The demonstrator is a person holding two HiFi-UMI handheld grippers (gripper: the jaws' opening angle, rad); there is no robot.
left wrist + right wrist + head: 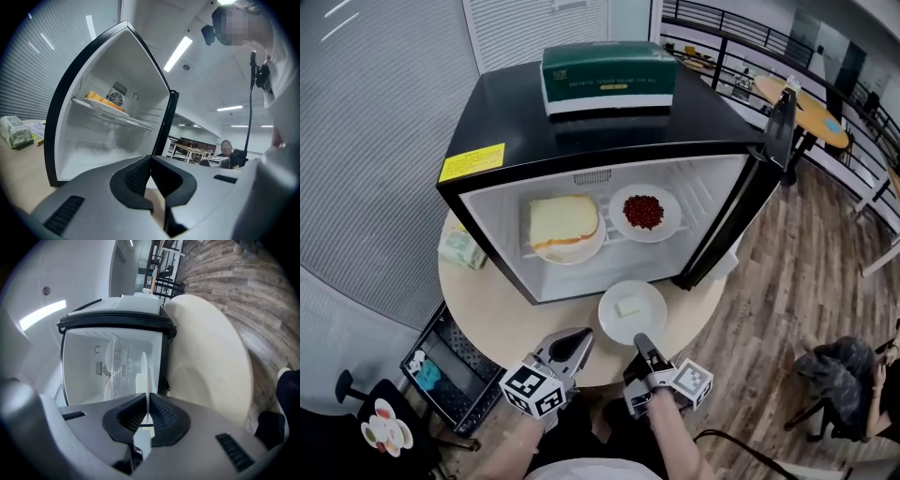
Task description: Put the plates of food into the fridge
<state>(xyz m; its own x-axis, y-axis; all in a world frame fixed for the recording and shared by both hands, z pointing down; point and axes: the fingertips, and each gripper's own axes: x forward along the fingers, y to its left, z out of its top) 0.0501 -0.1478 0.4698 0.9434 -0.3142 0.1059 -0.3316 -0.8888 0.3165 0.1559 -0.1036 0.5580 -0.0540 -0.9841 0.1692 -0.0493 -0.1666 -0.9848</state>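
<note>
A black mini fridge point(581, 122) stands open on a round tabletop point(492, 309), its door point(748, 192) angled out to the right. On the wire shelf point(609, 241) inside sit two plates: a sandwich plate point(565, 232) at the left and, just beside it at the right, a plate of red food point(644, 213).

A third plate point(632, 311), white and carrying a small pale block point(629, 307), lies just in front of the fridge's open mouth, nearer the person than the other two. The right gripper point(643, 346) has its fingers point(161, 409) pinched on this plate's near rim. The right gripper view shows the thin rim edge-on between them. Whether the plate rests on the tabletop or hangs just above it cannot be told.

The left gripper point(578, 341) hovers just left of the right one, over the tabletop's near edge. Its fingers point(138, 176) are closed together with nothing between them, and they point toward the fridge.

A green box point(609, 78) lies on top of the fridge, with a yellow label point(472, 162) stuck near the fridge's top left corner. A crumpled bag point(461, 248) sits on the tabletop at the fridge's left, and a black crate point(441, 370) stands on the floor below the tabletop at the left. At the far right a person point(848, 375) sits over the wooden floor point(769, 309).
</note>
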